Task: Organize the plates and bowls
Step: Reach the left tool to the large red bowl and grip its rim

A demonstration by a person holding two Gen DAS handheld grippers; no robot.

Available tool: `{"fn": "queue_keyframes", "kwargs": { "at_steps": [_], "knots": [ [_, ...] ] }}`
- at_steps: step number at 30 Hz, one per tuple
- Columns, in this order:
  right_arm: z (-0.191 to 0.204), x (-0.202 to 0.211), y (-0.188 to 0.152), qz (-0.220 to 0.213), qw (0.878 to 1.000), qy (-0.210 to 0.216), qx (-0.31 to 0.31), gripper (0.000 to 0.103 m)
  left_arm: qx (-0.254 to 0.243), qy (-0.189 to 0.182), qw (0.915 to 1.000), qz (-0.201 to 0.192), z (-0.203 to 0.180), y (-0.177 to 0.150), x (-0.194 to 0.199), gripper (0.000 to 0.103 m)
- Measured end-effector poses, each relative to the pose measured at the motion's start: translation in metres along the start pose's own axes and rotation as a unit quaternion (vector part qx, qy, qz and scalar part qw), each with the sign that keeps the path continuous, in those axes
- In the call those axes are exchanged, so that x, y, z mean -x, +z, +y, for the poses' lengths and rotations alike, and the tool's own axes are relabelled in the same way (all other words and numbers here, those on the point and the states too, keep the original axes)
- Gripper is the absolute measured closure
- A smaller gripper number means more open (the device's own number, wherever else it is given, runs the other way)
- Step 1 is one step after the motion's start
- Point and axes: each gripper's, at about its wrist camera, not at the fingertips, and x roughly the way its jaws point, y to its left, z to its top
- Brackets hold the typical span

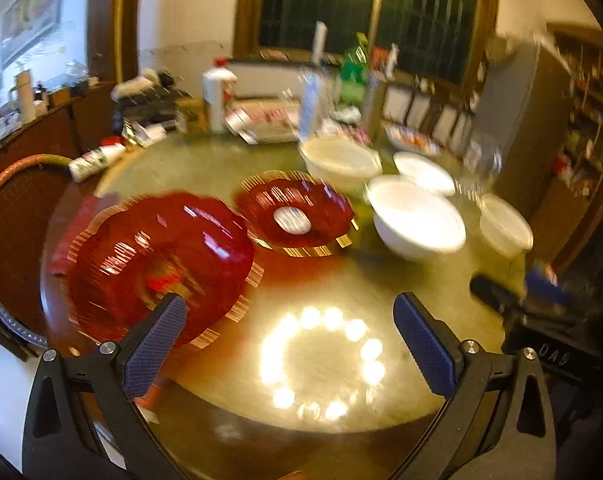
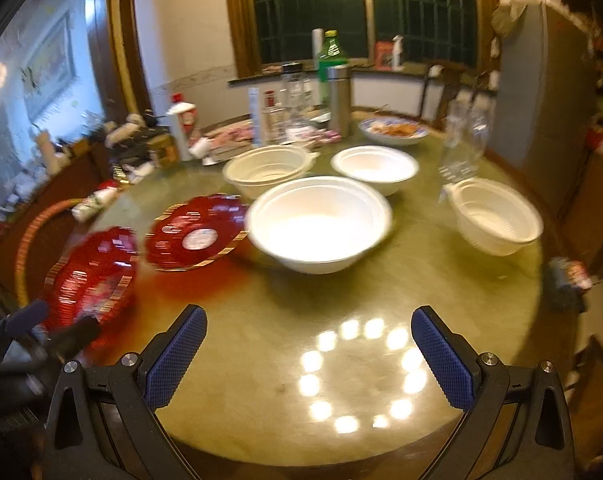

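**Both grippers empty above the table**

On the round glossy table (image 2: 381,280) we see white foam bowls (image 2: 319,224) centre and right, gold-rimmed red plastic plates (image 1: 157,264) near left. Our left gripper (image 1: 289,344) and right gripper (image 2: 309,356) gape wide, holding nothing, probably poised for stacking.

Left wrist view: set low over the near edge of the round surface (image 1: 341,280), facing across it toward the dark window (image 1: 365,4), left tool (image 1: 289,340) wide apart at the bottom, nearest red plate (image 1: 157,264) close in front at left. Right wrist view: likewise low at the near edge, facing the same window (image 2: 361,8), right tool (image 2: 309,348) spread below, placed further right, large white bowl (image 2: 319,224) ahead. Shared: both red plates, the white bowls, bottles, lamp reflection.
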Motion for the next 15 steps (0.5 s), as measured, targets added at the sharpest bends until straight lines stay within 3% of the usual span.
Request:
{"fn": "queue_keyframes", "kwargs": {
  "at_steps": [4,9,13,15],
  "knots": [
    [0.013,-0.007,0.008,0.019,0.997,0.067,-0.020,0.000,0.021,0.039,0.9988,-0.022,0.050,0.014,0.015,0.000],
    [0.045,-0.036,0.015,0.074,0.984,0.156,-0.037,0.000,0.080,0.073,0.9940,0.018,0.121,0.013,0.000,0.000],
    [0.075,-0.063,0.015,0.108,0.976,0.188,-0.036,0.002,0.148,0.089,0.9845,0.033,0.166,0.002,-0.014,0.000],
    [0.091,-0.080,0.015,0.132,0.968,0.209,-0.041,0.008,0.164,0.093,0.9814,0.037,0.176,-0.002,-0.021,0.000]
  ]
}}
